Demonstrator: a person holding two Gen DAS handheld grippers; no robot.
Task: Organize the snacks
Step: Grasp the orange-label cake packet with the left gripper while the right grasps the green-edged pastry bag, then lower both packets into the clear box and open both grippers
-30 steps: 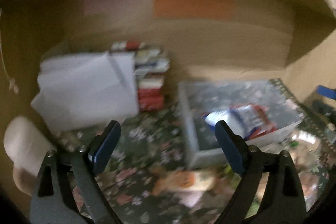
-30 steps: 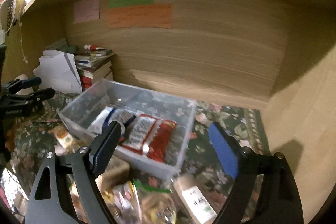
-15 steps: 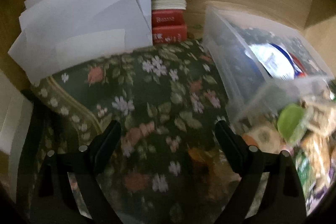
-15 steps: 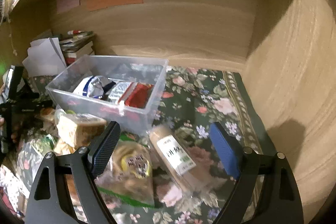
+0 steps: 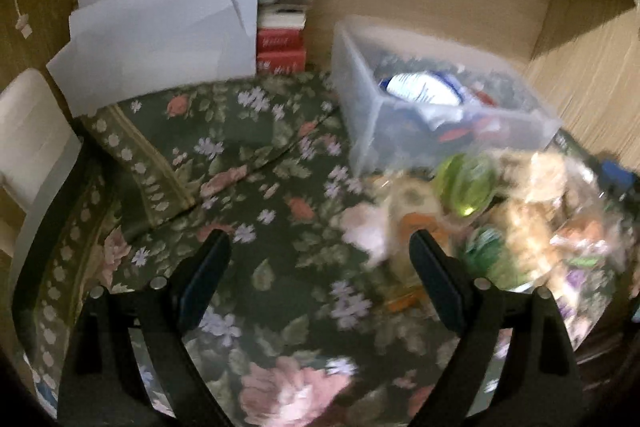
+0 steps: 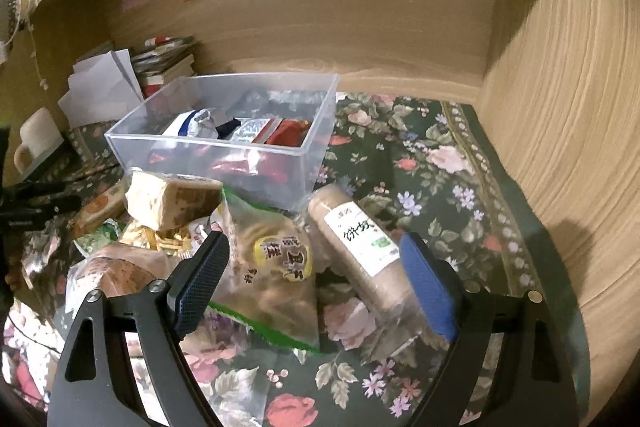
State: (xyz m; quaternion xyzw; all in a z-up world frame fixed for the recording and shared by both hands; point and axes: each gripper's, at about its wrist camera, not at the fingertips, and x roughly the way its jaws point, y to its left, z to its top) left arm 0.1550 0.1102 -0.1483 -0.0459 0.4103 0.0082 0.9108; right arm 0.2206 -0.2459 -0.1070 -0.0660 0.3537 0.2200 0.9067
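A clear plastic bin [image 6: 256,163] holds a white-and-blue packet [image 6: 191,123] and red packets [image 6: 288,131]. In front of it lies a pile of snacks: a clear bag with a yellow label [image 6: 276,267], a brown roll with a white label [image 6: 360,243] and a wrapped cake block [image 6: 176,199]. My right gripper [image 6: 314,283] is open and empty, just above the bag and the roll. My left gripper [image 5: 320,267] is open and empty over the floral cloth, left of the blurred snack pile [image 5: 480,219] and the bin [image 5: 432,115].
A floral cloth [image 6: 420,163] covers the desk inside a wooden alcove. White papers [image 5: 160,31] and stacked books [image 5: 282,35] stand at the back left. A white mug [image 6: 36,139] sits at the left. The wooden side wall [image 6: 568,107] is close on the right.
The left gripper has drawn back and swung right, so the snack pile and bin show more. The right gripper has come lower and closer over the bag and roll. Both stay open.
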